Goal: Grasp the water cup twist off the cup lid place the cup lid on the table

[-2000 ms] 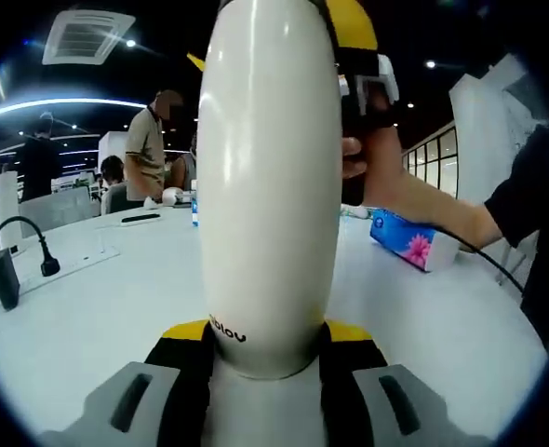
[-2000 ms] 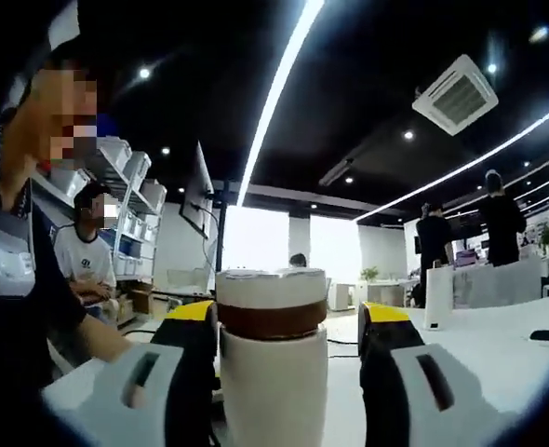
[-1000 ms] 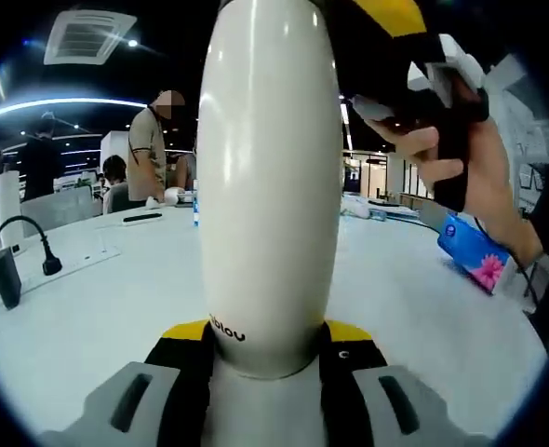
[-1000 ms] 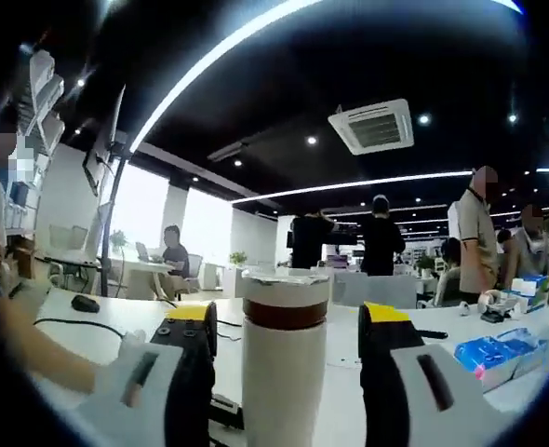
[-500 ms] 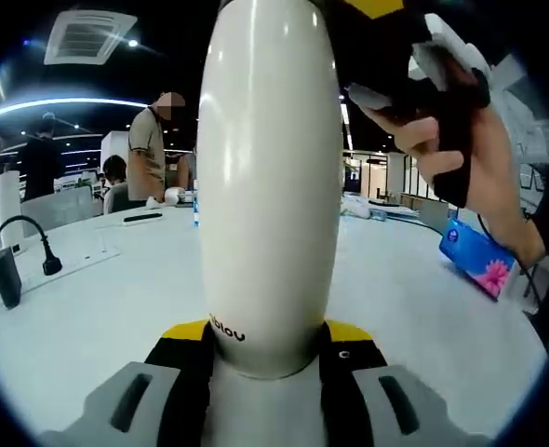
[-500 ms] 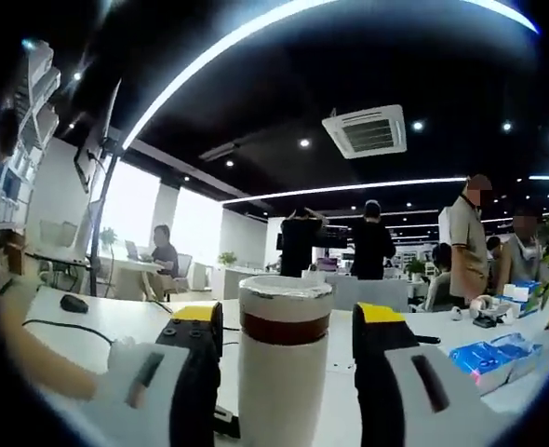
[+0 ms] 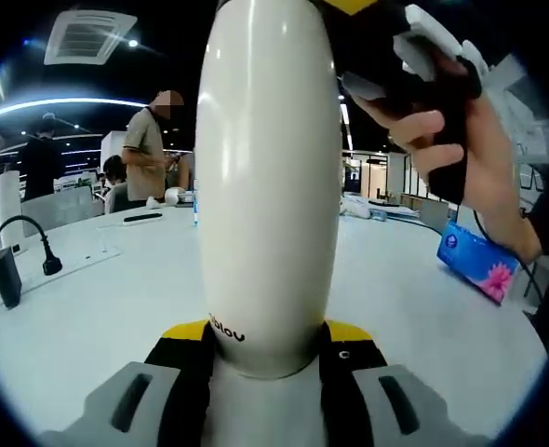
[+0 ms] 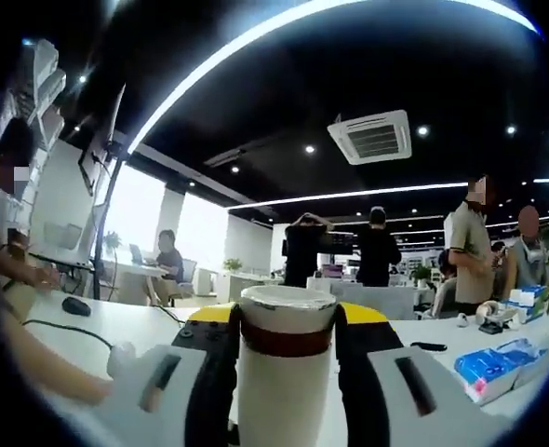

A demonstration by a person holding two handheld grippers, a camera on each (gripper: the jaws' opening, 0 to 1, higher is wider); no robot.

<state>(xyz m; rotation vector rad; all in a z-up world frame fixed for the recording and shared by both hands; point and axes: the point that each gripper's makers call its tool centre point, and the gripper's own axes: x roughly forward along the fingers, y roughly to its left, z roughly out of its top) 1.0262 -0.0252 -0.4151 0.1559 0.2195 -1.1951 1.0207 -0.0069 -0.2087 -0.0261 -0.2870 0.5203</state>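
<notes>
— White table point(image 7: 88, 298) all round. Left gripper point(image 7: 267, 349) clamped on upright cup point(image 7: 267, 186).
— And right gripper point(image 8: 284, 340)?
— Wide a moment ago, now closed against lid point(image 8: 287, 321). Ready to twist.

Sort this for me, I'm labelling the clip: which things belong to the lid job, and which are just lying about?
Job:
- cup, held in the left gripper
- lid, between the right gripper fingers
- table, where the lid goes

Lying about:
- blue tissue pack
- black cable
- mouse
</notes>
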